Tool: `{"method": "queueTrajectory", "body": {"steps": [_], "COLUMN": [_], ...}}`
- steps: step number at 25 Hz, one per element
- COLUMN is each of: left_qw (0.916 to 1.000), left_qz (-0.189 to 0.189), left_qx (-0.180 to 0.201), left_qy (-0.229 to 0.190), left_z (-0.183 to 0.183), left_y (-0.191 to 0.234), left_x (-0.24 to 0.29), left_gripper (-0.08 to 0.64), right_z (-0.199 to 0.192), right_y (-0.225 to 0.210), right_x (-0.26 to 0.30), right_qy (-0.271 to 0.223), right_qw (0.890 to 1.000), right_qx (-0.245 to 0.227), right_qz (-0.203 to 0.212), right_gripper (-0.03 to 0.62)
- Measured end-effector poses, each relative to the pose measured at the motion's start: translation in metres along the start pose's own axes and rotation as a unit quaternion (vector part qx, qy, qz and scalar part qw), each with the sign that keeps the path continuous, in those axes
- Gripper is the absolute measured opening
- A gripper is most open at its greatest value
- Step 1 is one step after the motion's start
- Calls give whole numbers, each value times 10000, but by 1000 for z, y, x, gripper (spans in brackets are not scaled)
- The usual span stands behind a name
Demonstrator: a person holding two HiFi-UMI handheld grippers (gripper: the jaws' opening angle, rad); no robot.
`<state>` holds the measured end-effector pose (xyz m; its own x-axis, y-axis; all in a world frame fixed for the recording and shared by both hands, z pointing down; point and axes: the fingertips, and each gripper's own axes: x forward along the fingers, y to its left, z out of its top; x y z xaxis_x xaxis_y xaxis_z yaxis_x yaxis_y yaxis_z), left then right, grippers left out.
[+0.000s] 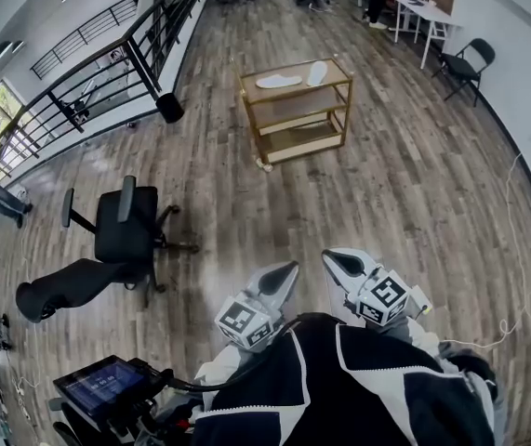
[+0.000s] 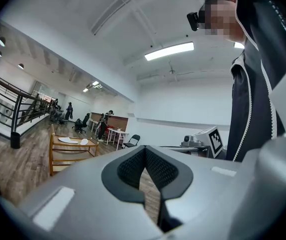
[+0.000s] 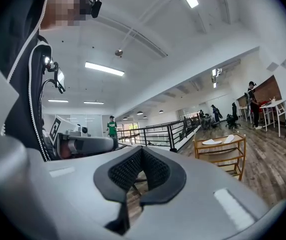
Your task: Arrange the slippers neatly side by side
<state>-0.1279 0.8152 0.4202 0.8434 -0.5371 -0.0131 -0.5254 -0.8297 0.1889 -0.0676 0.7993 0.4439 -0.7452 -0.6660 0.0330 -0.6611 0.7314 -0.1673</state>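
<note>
Both hand-held grippers carry square-patterned marker cubes.

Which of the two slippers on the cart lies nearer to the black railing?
The left slipper in the head view; the other slipper lies farther toward the right end of the cart.

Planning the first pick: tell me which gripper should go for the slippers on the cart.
Right, marginally: the right gripper sits slightly further toward the cart than the left gripper. Both are shut, empty and far from the slippers on its top shelf.
</note>
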Motion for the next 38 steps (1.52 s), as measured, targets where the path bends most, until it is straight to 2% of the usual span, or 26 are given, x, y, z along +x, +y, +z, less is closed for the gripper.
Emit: {"method": "queueTrajectory", "body": {"steps": [17, 22, 28, 35, 38], "left_qw": [9997, 9993, 9985, 9971, 9959], "left_qz": [-76, -205, -391, -669, -837], "left_qx": [42, 14, -136, -109, -83], "left_qy": [227, 304, 353, 352, 328], "left_z": [-5, -6, -16, -6, 2], "left_y": [-1, 1, 41, 42, 66], "left_x": [23, 33, 55, 75, 86], "left_gripper": [18, 18, 18, 18, 18], "right_z": [3, 1, -8, 9, 14], "right_y": [-16, -24, -60, -73, -88], "right_x": [-6, -7, 18, 11, 32], "right_qy": [-192, -171, -67, -160, -144], "right_qw": [9998, 9998, 9992, 9984, 9976], "right_qx": [64, 74, 191, 90, 82], "right_qz": [-26, -93, -359, -543, -665], "right_gripper": [3, 3, 4, 3, 4]}}
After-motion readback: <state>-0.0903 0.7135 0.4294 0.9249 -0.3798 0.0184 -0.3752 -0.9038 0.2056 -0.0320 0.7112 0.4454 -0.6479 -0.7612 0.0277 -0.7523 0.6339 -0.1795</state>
